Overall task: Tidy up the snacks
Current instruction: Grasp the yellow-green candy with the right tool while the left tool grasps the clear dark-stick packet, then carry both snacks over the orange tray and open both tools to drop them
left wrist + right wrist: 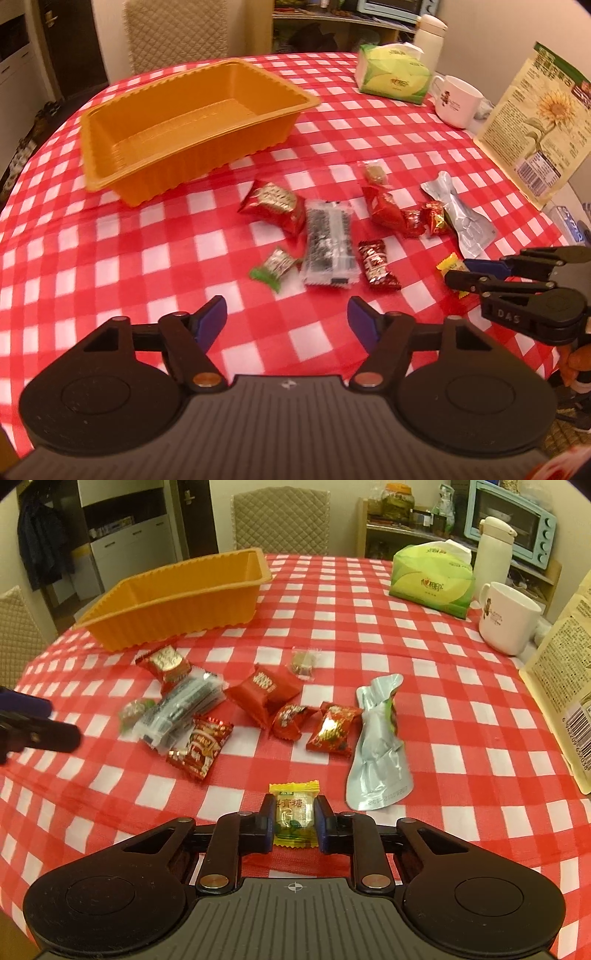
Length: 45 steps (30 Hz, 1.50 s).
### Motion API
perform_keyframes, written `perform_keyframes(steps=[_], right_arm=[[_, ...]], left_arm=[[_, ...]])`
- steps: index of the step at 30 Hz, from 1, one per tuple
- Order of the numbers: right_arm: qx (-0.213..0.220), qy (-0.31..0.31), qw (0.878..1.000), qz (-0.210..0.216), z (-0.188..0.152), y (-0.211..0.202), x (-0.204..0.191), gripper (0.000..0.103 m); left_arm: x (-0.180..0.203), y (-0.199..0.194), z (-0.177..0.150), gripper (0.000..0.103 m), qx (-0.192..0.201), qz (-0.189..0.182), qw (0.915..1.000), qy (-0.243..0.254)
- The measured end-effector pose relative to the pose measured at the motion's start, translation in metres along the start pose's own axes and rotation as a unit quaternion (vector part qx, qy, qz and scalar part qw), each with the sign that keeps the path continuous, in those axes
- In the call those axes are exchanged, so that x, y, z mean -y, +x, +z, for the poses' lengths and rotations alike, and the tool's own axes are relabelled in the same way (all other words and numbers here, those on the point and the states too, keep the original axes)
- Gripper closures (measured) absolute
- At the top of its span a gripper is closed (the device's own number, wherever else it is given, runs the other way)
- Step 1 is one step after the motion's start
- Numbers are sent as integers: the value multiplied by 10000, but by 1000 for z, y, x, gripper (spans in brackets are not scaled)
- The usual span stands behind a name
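The right claw (294, 821) is clenched on the small yellow wrapped candy (294, 814) low over the checked desk (424, 768), the left claw (286, 319) is released, and the empty orange plastic tray (177, 602) lies far ahead to the left.

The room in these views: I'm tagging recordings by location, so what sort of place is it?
Most likely a home dining room or kitchen corner: a table under a red checked tablecloth, a quilted dining chair behind it, and a toaster oven on a shelf by a white mug.
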State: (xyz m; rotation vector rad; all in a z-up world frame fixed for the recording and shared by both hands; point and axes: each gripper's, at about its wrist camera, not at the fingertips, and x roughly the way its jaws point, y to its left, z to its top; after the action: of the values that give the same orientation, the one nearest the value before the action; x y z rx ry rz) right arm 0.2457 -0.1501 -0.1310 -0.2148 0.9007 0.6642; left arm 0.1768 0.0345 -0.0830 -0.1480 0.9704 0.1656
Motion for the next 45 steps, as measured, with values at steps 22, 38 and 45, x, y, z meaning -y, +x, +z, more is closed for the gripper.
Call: perform_keyframes(steps=[22, 38, 45], right_arm=[[397, 529, 9978, 16, 22, -30, 52, 81], [417, 457, 9978, 257, 31, -27, 62, 81], [476, 258, 9971, 532, 45, -23, 60, 81]], left_arm=[[33, 75, 53, 74, -122, -134, 9988, 465], [38, 80, 51, 71, -266, -52, 9991, 319], [34, 45, 53, 71, 128, 54, 9999, -90]])
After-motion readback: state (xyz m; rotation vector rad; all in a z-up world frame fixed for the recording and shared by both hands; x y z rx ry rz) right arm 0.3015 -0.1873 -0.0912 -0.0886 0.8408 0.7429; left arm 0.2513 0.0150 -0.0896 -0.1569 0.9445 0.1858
